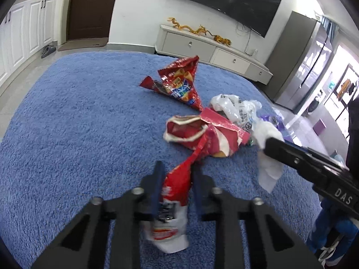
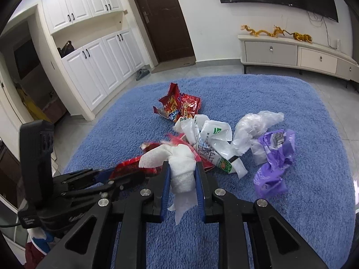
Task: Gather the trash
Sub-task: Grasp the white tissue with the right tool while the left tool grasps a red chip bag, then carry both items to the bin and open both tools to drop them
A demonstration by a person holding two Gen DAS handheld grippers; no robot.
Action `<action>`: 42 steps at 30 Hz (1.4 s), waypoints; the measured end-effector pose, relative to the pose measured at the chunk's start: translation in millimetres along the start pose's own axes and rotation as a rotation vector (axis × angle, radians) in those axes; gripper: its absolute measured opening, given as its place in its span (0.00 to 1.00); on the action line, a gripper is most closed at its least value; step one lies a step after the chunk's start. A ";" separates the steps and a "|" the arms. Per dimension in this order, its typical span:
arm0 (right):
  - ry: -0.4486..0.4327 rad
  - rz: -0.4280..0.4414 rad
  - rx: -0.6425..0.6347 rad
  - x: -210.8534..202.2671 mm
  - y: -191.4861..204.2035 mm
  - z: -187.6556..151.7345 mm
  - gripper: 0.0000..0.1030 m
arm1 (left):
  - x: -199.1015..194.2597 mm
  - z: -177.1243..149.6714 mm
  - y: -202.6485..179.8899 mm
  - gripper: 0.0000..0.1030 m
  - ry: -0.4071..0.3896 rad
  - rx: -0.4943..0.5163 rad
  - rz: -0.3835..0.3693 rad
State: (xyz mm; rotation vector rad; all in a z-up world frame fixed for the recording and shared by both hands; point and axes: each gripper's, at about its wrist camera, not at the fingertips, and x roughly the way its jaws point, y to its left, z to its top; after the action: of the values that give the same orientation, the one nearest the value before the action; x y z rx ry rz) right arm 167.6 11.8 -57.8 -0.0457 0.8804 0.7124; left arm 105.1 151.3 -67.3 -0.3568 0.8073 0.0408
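Litter lies in a heap on a blue fluffy cloth (image 1: 78, 112). My left gripper (image 1: 177, 168) is shut on a red and white snack wrapper (image 1: 177, 192), whose far end reaches a torn red carton (image 1: 197, 134). My right gripper (image 2: 181, 168) is shut on a crumpled white paper towel (image 2: 181, 168), which hangs down between its blue pads. The same towel (image 1: 269, 168) shows under the right gripper's black body at the right of the left wrist view. A red chip bag (image 1: 181, 83) lies farther back. White plastic bags (image 2: 211, 139), a clear bag (image 2: 255, 123) and a purple bag (image 2: 276, 157) lie to the right.
Beyond the blue cloth are a grey tiled floor, a low TV cabinet (image 2: 291, 53) with golden dragon figures, a wall TV (image 1: 224, 2), a dark door (image 2: 163, 20) and white cupboards (image 2: 101, 62). A grey slipper (image 2: 142, 74) lies by the door. A fridge (image 1: 309, 62) stands at the right.
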 end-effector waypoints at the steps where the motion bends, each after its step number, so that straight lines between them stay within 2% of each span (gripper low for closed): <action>1: -0.007 0.001 0.004 -4.2 -0.4 -1.5 0.20 | -4.4 -0.4 2.1 0.18 -0.013 -0.010 0.002; 5: -0.026 0.003 0.024 -15.5 -1.4 -4.2 0.20 | -25.1 -0.9 5.3 0.17 -0.073 -0.045 -0.017; 10: -0.044 0.004 0.038 -28.9 -2.2 -9.8 0.20 | -43.8 -1.6 4.7 0.15 -0.111 -0.081 -0.025; 15: -0.071 -0.016 0.056 -49.8 -7.6 -17.7 0.20 | -54.2 0.8 -14.7 0.15 -0.133 -0.069 -0.032; 19: -0.109 -0.051 0.095 -74.6 -21.9 -21.4 0.20 | -48.0 6.1 -43.3 0.15 -0.112 -0.045 -0.039; 26: -0.210 -0.147 0.199 -141.4 -64.9 -34.6 0.20 | -38.9 6.0 -117.0 0.15 -0.090 0.047 -0.128; 32: -0.285 -0.247 0.317 -200.8 -114.6 -63.9 0.20 | -30.2 1.9 -172.9 0.15 -0.053 0.089 -0.220; 36: -0.325 -0.311 0.386 -232.9 -145.6 -82.8 0.20 | -25.7 -3.9 -210.3 0.15 -0.026 0.138 -0.254; 42: -0.372 -0.356 0.474 -262.6 -183.1 -105.0 0.20 | -12.5 -14.7 -270.8 0.15 0.021 0.229 -0.295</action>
State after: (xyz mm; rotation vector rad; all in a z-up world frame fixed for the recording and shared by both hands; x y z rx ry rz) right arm 91.4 -307.6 17.5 0.3361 0.6395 0.1574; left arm 132.3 -106.7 12.7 -0.2561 0.7639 -0.3293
